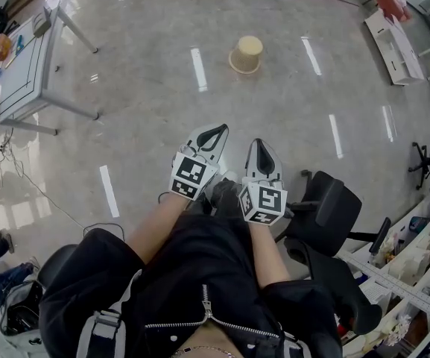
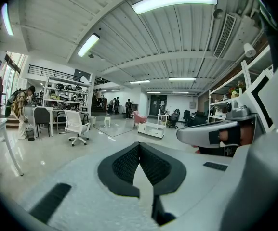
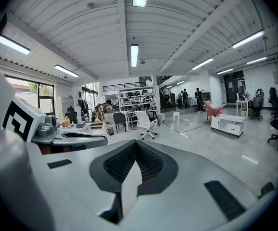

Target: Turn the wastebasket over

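A tan wastebasket (image 1: 246, 54) stands upside down on the grey floor, well ahead of me in the head view; its wide rim rests on the floor. My left gripper (image 1: 216, 131) and right gripper (image 1: 262, 149) are held side by side close to my body, far short of the basket. Both are shut with nothing between the pads. The left gripper view shows its black pads (image 2: 139, 148) pressed together, and the right gripper view shows the same of its own gripper (image 3: 135, 146). Neither gripper view shows the basket.
A white table (image 1: 21, 66) stands at the far left. A black office chair (image 1: 326, 215) is just to my right, beside shelving (image 1: 416, 259). A low white cabinet (image 1: 392, 45) lies at the far right. In the right gripper view a person (image 3: 100, 113) stands far off.
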`<state>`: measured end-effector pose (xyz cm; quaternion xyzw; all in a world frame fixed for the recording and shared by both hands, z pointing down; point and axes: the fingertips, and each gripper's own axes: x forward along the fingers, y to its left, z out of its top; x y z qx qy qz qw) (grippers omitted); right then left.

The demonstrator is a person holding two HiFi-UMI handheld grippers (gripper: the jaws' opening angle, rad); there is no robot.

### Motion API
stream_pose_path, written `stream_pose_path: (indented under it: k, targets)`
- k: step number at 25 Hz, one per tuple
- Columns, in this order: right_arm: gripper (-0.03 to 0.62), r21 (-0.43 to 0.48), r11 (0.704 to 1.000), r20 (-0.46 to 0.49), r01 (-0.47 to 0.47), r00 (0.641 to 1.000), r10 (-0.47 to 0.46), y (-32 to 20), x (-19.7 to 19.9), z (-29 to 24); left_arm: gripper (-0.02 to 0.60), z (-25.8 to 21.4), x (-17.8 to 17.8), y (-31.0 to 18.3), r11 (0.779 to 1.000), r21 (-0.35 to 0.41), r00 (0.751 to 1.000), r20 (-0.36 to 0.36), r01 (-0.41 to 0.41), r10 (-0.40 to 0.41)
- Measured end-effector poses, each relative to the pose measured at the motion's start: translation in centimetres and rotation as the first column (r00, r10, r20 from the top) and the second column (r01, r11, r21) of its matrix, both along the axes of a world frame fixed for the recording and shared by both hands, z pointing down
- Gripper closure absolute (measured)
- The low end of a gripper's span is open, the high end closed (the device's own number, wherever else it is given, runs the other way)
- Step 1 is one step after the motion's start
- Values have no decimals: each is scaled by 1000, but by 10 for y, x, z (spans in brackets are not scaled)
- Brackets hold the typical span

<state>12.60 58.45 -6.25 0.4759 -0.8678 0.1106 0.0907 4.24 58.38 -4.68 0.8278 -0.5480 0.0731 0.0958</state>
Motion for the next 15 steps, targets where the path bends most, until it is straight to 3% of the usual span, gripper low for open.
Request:
stream_pose_path:
  k: [7,15]
  targets:
    - [585,-37,999,1,0,1000,0,-45,-1,13,578,5,-6,-46,1000,-13,1000,-2,9,-9]
    - [585,-60,997,14,38,999,-37,-153,2,19,578,12,0,-150,999,-41,999,21,25,-24]
